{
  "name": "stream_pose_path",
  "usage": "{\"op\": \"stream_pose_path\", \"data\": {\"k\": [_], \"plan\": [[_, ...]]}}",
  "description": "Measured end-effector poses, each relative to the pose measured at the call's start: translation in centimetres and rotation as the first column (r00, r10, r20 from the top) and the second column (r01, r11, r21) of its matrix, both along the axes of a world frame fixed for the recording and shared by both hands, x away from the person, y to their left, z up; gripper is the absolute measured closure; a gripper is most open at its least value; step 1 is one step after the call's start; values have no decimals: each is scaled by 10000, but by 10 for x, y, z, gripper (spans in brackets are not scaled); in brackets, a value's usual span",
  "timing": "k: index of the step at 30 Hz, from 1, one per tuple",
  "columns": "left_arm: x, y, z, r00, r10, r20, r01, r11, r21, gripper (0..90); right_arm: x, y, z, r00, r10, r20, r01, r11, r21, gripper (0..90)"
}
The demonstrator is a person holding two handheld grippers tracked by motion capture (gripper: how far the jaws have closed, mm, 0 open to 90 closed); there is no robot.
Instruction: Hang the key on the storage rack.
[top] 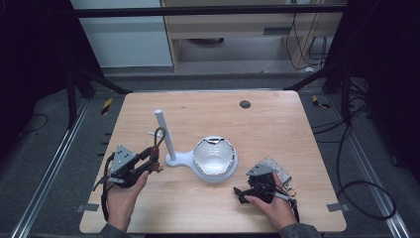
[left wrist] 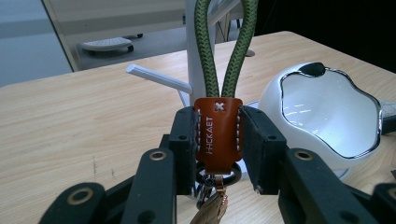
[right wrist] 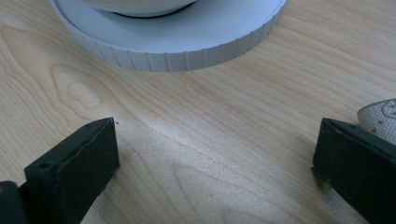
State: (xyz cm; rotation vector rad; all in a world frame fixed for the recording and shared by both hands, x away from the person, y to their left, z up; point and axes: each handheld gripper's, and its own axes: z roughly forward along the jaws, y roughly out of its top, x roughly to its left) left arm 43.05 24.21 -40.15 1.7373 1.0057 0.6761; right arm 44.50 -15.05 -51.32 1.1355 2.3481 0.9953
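My left gripper (left wrist: pixel 217 140) is shut on the orange leather tab of a keychain (left wrist: pixel 217 135) whose green cord loop (left wrist: pixel 226 46) rises toward the white post behind it. From above, the left gripper (top: pixel 151 166) holds the keychain (top: pixel 157 141) just left of the white stand's upright post (top: pixel 165 134), near a short side peg (left wrist: pixel 159 78). The stand's round base carries a white bowl (top: pixel 214 156). My right gripper (right wrist: pixel 215 158) is open over bare wood in front of the stand's ribbed base (right wrist: pixel 177 42); in the high view it (top: pixel 241 194) lies at the front right.
A pale textured pouch (top: pixel 272 166) lies by the right hand, its corner beside the right jaw (right wrist: pixel 380 116). A dark round hole cover (top: pixel 244 104) sits near the table's far edge (top: pixel 208 92). Cables run along the floor at the right.
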Motion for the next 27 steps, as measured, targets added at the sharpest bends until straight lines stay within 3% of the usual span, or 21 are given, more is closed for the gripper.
{"op": "stream_pose_path", "data": {"k": [12,27], "plan": [[10,-5,-8,9995,114,-310,-110,9998,139,660,0,0,0,10000,11,-35,-11,10000,37,3],[18,-9,-11,9980,118,-625,-117,9999,8,659,0,0,0,10000,15,-42,-15,10000,48,3]]}}
